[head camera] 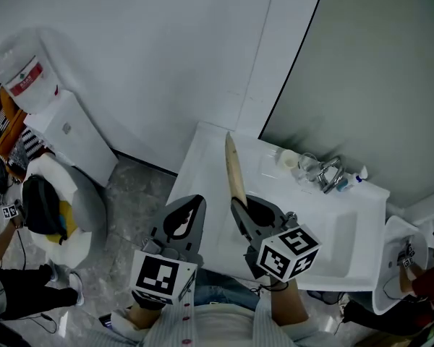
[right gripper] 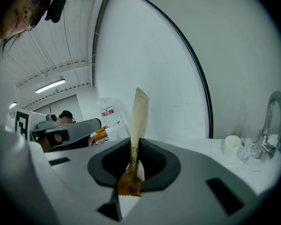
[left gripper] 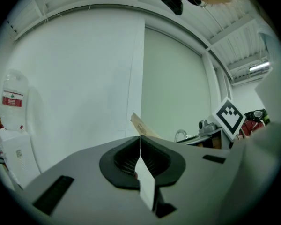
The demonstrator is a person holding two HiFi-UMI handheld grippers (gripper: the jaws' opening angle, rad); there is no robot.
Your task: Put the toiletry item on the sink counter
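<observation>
The toiletry item is a long, flat tan packet [head camera: 234,168] standing nearly upright over the white sink counter [head camera: 200,166]. My right gripper [head camera: 240,210] is shut on its lower end. In the right gripper view the packet [right gripper: 140,118] rises from between the jaws of the right gripper [right gripper: 133,148]. Just to the left of it, over the counter's front left edge, my left gripper [head camera: 194,205] is shut with nothing in it. In the left gripper view the left gripper [left gripper: 140,140] shows its jaws meeting in a line, with the packet's top [left gripper: 141,124] beyond them.
A chrome faucet [head camera: 328,174] and a white cup [head camera: 288,159] stand at the back of the counter, with the basin [head camera: 347,244] to the right. A water dispenser [head camera: 71,133] with its bottle [head camera: 23,72] stands on the left. A person [head camera: 14,215] sits on the floor at far left.
</observation>
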